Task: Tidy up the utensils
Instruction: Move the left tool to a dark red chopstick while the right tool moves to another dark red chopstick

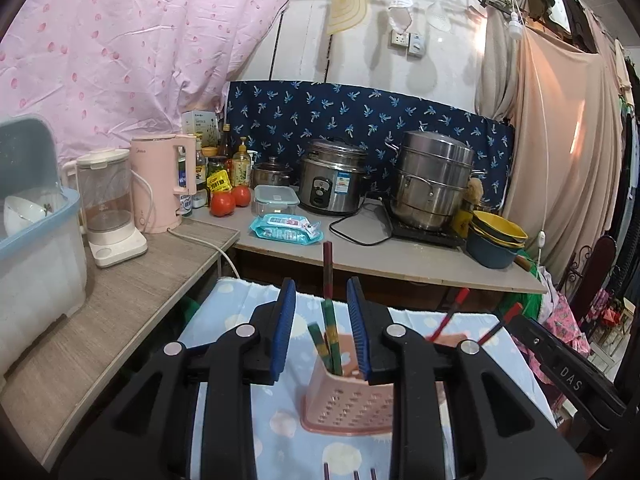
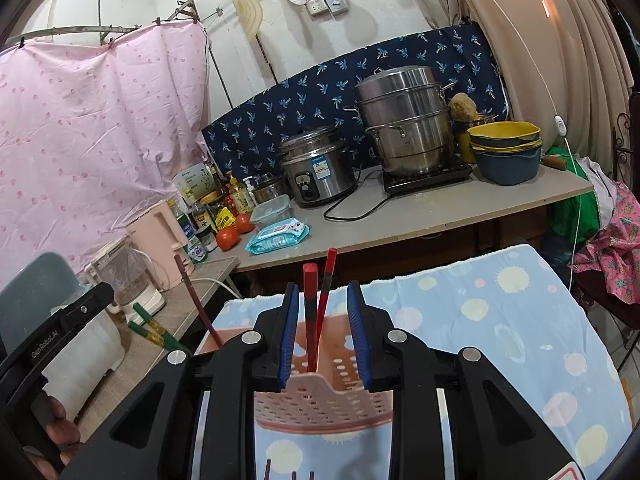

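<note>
**Ana:** Left gripper (image 1: 322, 334) has its blue pads standing apart, with the green chopsticks (image 1: 330, 330) between them but not pressed. Right gripper (image 2: 323, 334) is the same: pads parted either side of the red chopsticks (image 2: 316, 300), no squeeze that I can see.

**Ben:** So where are the chopsticks now?

**Ana:** Both pairs stand in the pink perforated utensil holder (image 1: 348, 400), which sits on the blue spotted cloth (image 2: 500, 320). A dark maroon chopstick (image 2: 196, 300) stands there too, towards the left side.

**Ben:** Then the task is well along?

**Ana:** I judge so: these two pairs look delivered. Dark tips (image 2: 294, 474) show at the bottom edge of both views, possibly more utensils still lying on the cloth, but I cannot tell what they are.

**Ben:** Which way do they point?

**Ana:** Long axes near upright, lower ends down in the holder, coloured tops up. The green ones lean a little left at the top; the two red ones splay apart into a narrow V; the maroon one tilts left.
</note>
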Demonstrator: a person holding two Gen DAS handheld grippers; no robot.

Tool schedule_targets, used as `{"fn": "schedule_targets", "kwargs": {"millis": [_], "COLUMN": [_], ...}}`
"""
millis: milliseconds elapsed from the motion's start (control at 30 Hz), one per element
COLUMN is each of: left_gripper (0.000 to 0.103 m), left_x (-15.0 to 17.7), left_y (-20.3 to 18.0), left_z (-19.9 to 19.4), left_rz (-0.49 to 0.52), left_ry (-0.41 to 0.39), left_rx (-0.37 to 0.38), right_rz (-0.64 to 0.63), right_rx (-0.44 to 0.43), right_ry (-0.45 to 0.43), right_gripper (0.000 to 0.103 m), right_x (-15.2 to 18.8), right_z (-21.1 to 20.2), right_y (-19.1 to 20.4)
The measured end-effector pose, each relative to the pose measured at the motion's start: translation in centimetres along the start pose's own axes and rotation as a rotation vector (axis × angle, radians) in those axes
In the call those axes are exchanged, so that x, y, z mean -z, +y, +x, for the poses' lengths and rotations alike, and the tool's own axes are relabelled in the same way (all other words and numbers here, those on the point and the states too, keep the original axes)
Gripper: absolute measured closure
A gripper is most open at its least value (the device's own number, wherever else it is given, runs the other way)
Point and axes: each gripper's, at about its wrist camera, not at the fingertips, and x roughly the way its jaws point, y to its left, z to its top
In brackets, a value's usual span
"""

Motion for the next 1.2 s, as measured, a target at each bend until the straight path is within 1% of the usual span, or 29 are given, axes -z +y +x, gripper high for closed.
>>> {"fn": "schedule_targets", "kwargs": {"millis": [333, 400, 433, 500, 600, 700, 800, 1067, 1200], "left_gripper": [0.077, 0.076, 0.074, 0.070, 0.070, 0.070, 0.070, 0.070, 0.070], "left_x": [3.0, 4.1, 4.8, 6.1, 8.1, 10.4, 12.5, 16.4, 18.3], "left_y": [0.3, 0.4, 0.5, 0.7, 0.9, 1.2, 1.3, 2.0, 2.2], "left_z": [-2.7, -3.1, -3.3, -3.7, -4.1, -4.4, -4.9, -6.1, -6.8], "left_rz": [0.012, 0.014, 0.018, 0.022, 0.038, 0.033, 0.046, 0.034, 0.034], "left_ry": [0.059, 0.087, 0.107, 0.133, 0.173, 0.230, 0.270, 0.353, 0.386], "left_rx": [-0.002, -0.002, -0.008, -0.018, -0.033, -0.037, -0.053, -0.064, -0.071], "right_rz": [-0.032, -0.032, -0.027, -0.019, -0.029, -0.041, -0.057, -0.098, -0.091], "right_rx": [-0.012, -0.020, -0.023, -0.033, -0.027, -0.014, 0.006, 0.034, 0.035], "right_ry": [0.030, 0.046, 0.055, 0.079, 0.112, 0.154, 0.193, 0.274, 0.316], "right_gripper": [0.076, 0.076, 0.076, 0.076, 0.076, 0.076, 0.076, 0.076, 0.076], "right_x": [2.9, 3.9, 4.4, 5.7, 7.6, 10.0, 12.6, 17.8, 20.0], "right_z": [-3.2, -4.0, -4.3, -4.9, -5.6, -6.2, -7.0, -8.9, -9.6], "right_y": [0.6, 0.7, 0.7, 0.6, 0.7, 0.7, 0.7, 0.8, 0.7]}}
